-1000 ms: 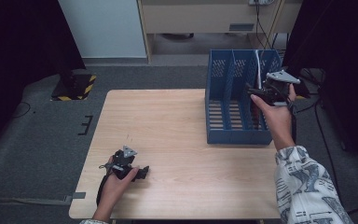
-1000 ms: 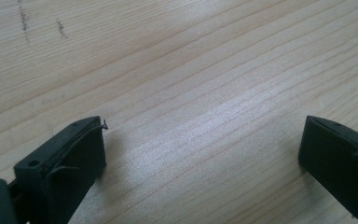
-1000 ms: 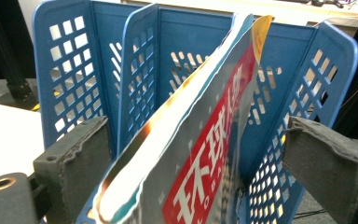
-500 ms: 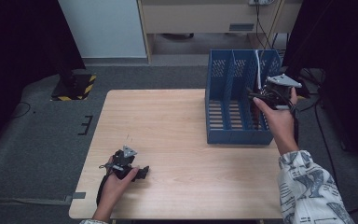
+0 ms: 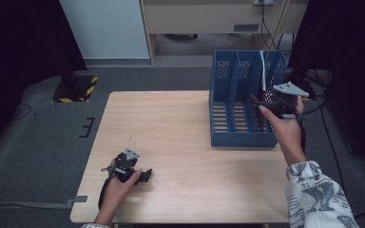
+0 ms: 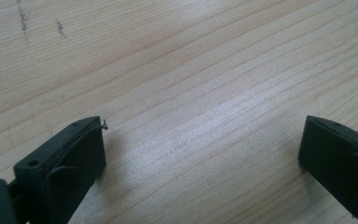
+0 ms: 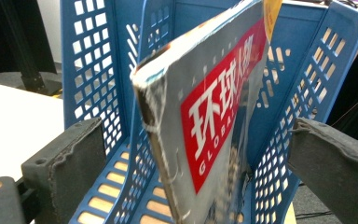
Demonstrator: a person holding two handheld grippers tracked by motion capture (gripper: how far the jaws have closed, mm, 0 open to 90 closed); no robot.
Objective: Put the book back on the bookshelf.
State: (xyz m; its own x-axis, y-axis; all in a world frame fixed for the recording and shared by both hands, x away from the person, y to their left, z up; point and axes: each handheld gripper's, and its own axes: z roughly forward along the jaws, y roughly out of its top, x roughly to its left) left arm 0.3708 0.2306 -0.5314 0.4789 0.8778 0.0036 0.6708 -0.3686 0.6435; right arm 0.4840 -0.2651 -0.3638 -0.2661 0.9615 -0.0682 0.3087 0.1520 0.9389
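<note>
The magazine [image 7: 214, 121] stands in the blue rack [image 5: 233, 95], between the right hand-held gripper's [image 7: 200, 154] parted jaws, untouched.

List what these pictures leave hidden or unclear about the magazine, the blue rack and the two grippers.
- Magazine: lower part cut off by the right gripper view's bottom edge; its far cover is turned away.
- Blue rack: the right gripper and hand cover its right compartment in the high view.
- Left gripper: jaws too small there.

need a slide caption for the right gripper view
Open right gripper lined up on a magazine standing tilted in the blue file rack, fingers apart on either side of its spine.
</note>
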